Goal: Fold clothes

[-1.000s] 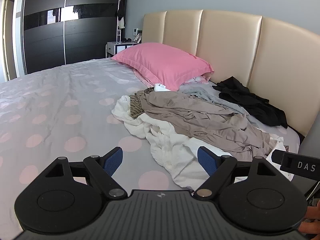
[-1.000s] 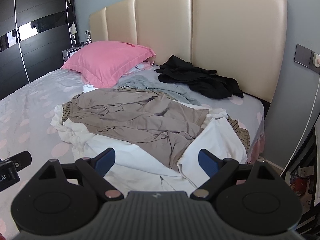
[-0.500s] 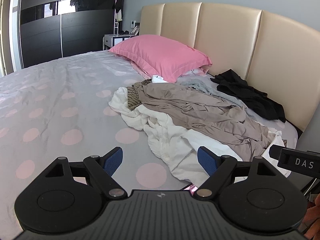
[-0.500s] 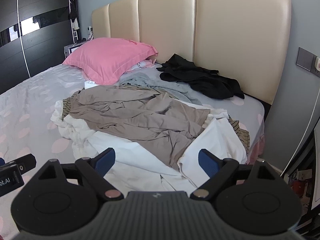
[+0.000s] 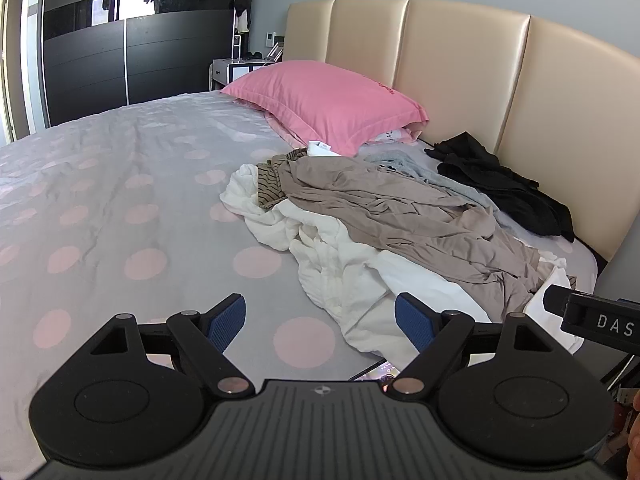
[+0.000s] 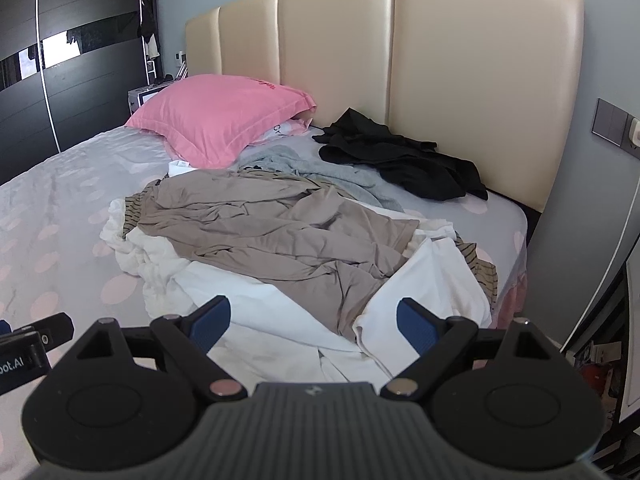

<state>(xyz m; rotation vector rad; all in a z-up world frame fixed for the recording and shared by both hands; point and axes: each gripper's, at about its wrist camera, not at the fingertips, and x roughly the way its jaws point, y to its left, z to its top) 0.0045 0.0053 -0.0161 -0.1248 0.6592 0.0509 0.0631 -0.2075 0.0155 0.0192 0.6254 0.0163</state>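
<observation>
Left gripper [image 5: 320, 320] jaws spread, empty, above bed [image 5: 120, 200]. Right gripper [image 6: 314, 322] jaws spread, empty. Clothes pile [image 6: 280, 232] just ahead of right jaws, ahead-right of left jaws; taupe garment [image 5: 400, 212] on top.

Clothes in loose unfolded heap on bed, right side, near headboard.
Taupe garment [image 6: 280, 232] on top, crumpled, spread across heap.
White garment [image 6: 424, 292] under it, creased, reaching near bed edge; cream-white bunched part at heap's left [image 5: 332, 264].
Striped brown piece [image 5: 270, 184] pokes out at left end, another at right edge.
Grey garment [image 6: 320, 172] behind taupe.
Black garment [image 6: 404, 160] crumpled against headboard.
</observation>
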